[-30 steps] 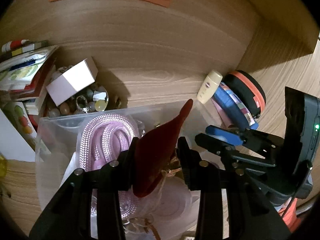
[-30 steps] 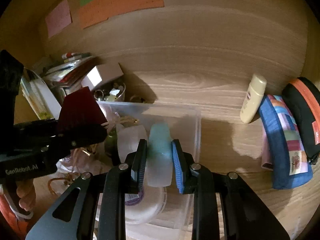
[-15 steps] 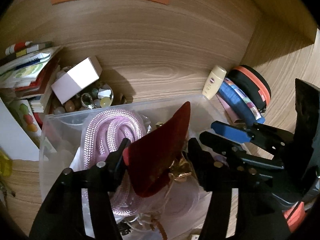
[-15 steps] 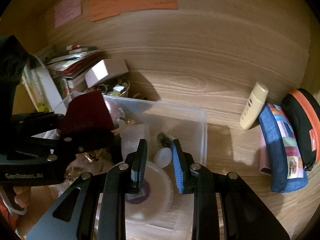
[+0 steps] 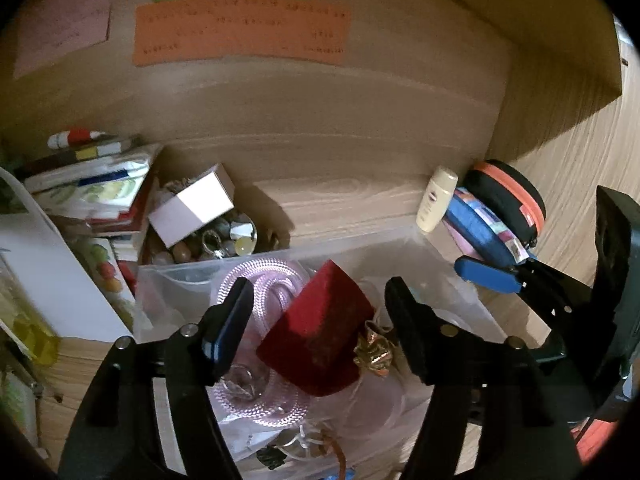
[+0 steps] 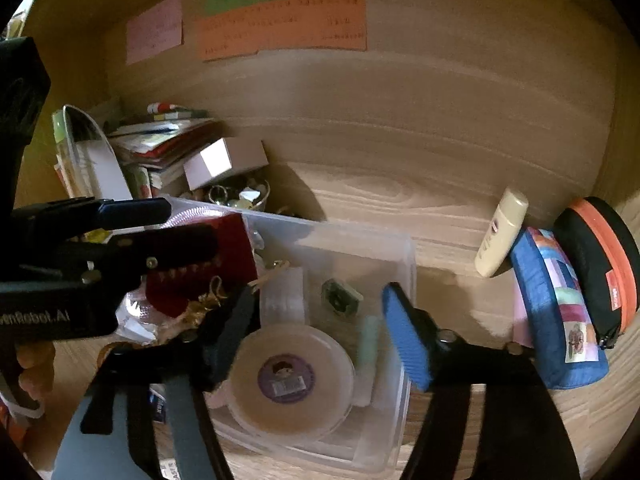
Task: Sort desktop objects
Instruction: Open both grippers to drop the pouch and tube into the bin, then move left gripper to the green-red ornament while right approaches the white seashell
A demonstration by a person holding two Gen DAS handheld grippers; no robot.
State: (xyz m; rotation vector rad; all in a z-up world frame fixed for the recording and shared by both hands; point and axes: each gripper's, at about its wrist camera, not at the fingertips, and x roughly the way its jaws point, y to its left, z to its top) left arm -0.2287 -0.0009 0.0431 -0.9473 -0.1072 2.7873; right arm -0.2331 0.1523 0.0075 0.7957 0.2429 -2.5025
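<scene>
Right wrist view: right gripper (image 6: 320, 316) stood spread and empty above the clear plastic bin (image 6: 404, 432). Cream squeeze bottle (image 6: 501, 232) leaned upright rightward, seemingly nearer than to the open left gripper (image 5: 318, 312).

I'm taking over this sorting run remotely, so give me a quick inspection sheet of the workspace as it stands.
Surface: wooden desktop, lit patchily, with a wooden back panel.
Job's things: clear plastic bin holds a red pouch, pink rope, tape roll, pale tube and a small dark item.
Clutter: white box over a dish of beads; stacked books; cream bottle; blue pouch; black-and-orange case.
Grippers: left gripper open above the red pouch; right gripper open over the bin, fingers empty.
Cables: nothing seen.
Surroundings: pink, green and orange notes on the panel.
</scene>
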